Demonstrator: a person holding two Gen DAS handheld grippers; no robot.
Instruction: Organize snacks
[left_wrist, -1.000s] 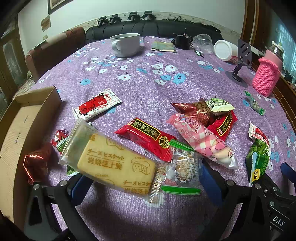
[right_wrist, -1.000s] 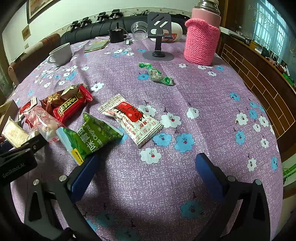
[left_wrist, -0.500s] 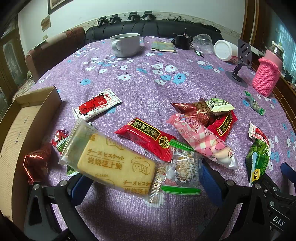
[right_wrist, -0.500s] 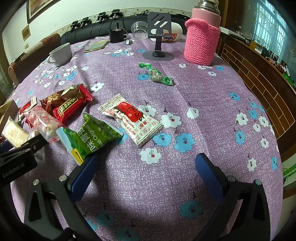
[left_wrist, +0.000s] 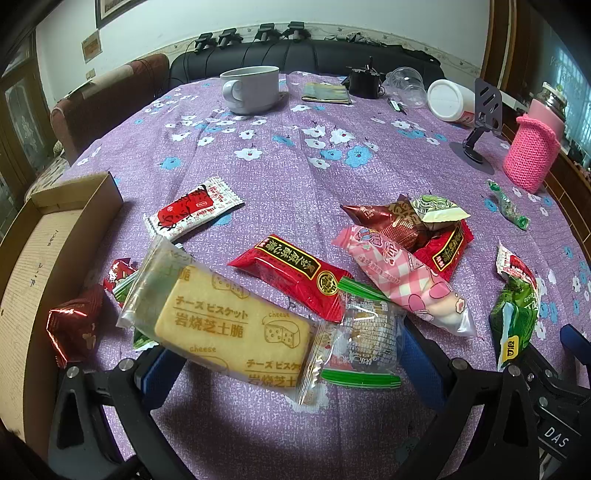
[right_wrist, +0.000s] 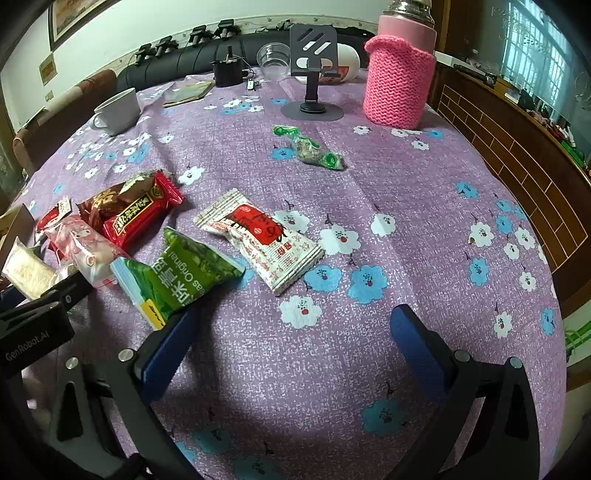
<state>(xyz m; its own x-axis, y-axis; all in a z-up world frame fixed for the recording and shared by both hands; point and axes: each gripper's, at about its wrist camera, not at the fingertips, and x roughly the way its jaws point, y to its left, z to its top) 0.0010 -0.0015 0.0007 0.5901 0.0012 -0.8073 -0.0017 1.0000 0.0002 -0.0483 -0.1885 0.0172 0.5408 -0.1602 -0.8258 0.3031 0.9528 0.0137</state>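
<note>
Several wrapped snacks lie on the purple flowered tablecloth. My left gripper is open, low over the cloth, with the yellow cheese biscuit pack and a small green-edged clear packet lying between its blue fingers. A red pack, a pink pack and a red-and-white pack lie beyond. A cardboard box stands at the left. My right gripper is open and empty, just right of the green pea pack and near a red-and-white pack.
A white cup, a phone stand, a pink knitted bottle cover, a plastic cup and small items stand at the far side. A green candy pack lies mid-table. The table edge curves at the right.
</note>
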